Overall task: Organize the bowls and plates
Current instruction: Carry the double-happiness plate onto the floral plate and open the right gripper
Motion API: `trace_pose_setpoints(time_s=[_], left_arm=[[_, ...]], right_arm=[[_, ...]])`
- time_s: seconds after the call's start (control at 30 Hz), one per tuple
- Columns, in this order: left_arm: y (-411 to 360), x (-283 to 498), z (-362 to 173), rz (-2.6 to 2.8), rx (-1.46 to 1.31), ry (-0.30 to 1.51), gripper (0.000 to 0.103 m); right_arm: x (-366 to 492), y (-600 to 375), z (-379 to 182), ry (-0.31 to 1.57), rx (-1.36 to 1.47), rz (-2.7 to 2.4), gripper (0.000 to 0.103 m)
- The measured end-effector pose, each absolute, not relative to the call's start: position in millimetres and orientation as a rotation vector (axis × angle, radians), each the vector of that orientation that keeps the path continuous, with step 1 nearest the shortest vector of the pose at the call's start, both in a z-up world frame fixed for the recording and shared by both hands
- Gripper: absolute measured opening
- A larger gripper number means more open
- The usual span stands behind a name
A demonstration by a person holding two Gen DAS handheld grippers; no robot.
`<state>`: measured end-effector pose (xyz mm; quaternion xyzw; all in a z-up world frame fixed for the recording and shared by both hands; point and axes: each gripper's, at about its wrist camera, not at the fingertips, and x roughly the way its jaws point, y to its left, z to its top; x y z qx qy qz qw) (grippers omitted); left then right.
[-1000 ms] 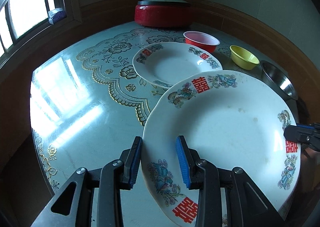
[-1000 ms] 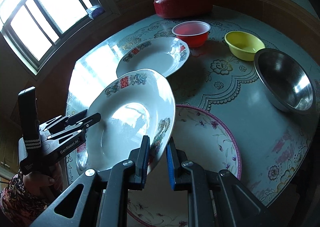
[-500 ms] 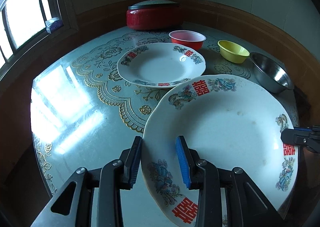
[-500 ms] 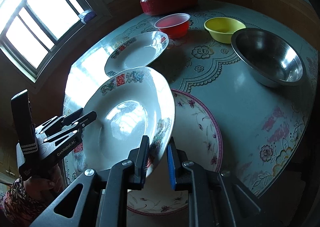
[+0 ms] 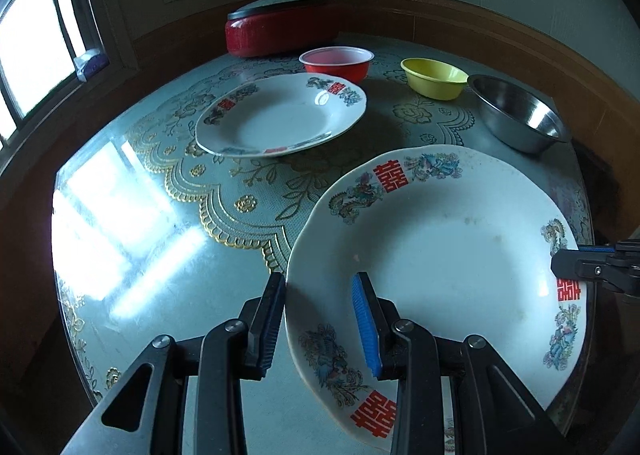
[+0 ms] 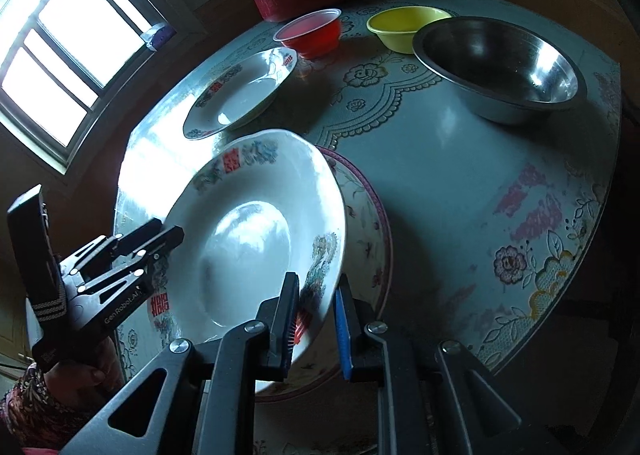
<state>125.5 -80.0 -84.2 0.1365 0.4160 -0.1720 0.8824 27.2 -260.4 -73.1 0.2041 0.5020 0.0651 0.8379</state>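
Observation:
A white plate with red characters (image 5: pixel 448 251) is held in the air between both grippers. My left gripper (image 5: pixel 320 319) is shut on its near-left rim. My right gripper (image 6: pixel 318 315) is shut on its opposite rim; the plate shows tilted in the right wrist view (image 6: pixel 256 239). Under it lies a pink-rimmed floral plate (image 6: pixel 372 231) on the table. A second white plate with red characters (image 5: pixel 280 115) lies further back, also seen in the right wrist view (image 6: pixel 244 91).
At the back stand a red plastic bowl (image 5: pixel 336 63), a yellow bowl (image 5: pixel 434 77), a steel bowl (image 5: pixel 516 115) and a red lidded pot (image 5: pixel 276 27). The round glass-topped table (image 5: pixel 132 191) has a lace cloth. A window is at left.
The held plate and both grippers have drawn back toward me and a little up; the bowls and far plate now look further away. Both grips are unchanged.

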Motion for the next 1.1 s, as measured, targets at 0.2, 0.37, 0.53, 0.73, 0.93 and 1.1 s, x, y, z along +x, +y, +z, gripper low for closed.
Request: trace_pose_setpoints(time_s=[0.2, 0.37, 0.53, 0.73, 0.93, 1.1], left_arm=[[-89.7, 128.2, -84.3, -0.344, 0.307, 0.863, 0.035], [-96.5, 124.6, -86.3, -0.336, 0.359, 0.846, 0.035], [-97.6, 123.2, -88.2, -0.329, 0.367, 0.841, 0.037], [-97.7, 123.0, -88.9, -0.334, 0.348, 0.858, 0.041], [-92.7, 123.4, -90.5, -0.336, 0.298, 0.889, 0.043], [-91.0, 120.2, -91.2, -0.354, 0.269, 0.913, 0.052]], right_arm=[[24.9, -266.4, -81.0, 1.069, 0.46, 0.123, 0.017], [25.5, -265.5, -81.0, 1.077, 0.436, 0.11, 0.019], [27.9, -259.6, -73.7, 1.107, 0.358, 0.093, 0.021], [31.8, -251.9, -60.6, 1.132, 0.22, 0.051, 0.021], [35.0, -240.8, -56.2, 1.146, 0.126, 0.049, 0.023], [33.2, -240.1, -57.3, 1.148, 0.137, 0.036, 0.025]])
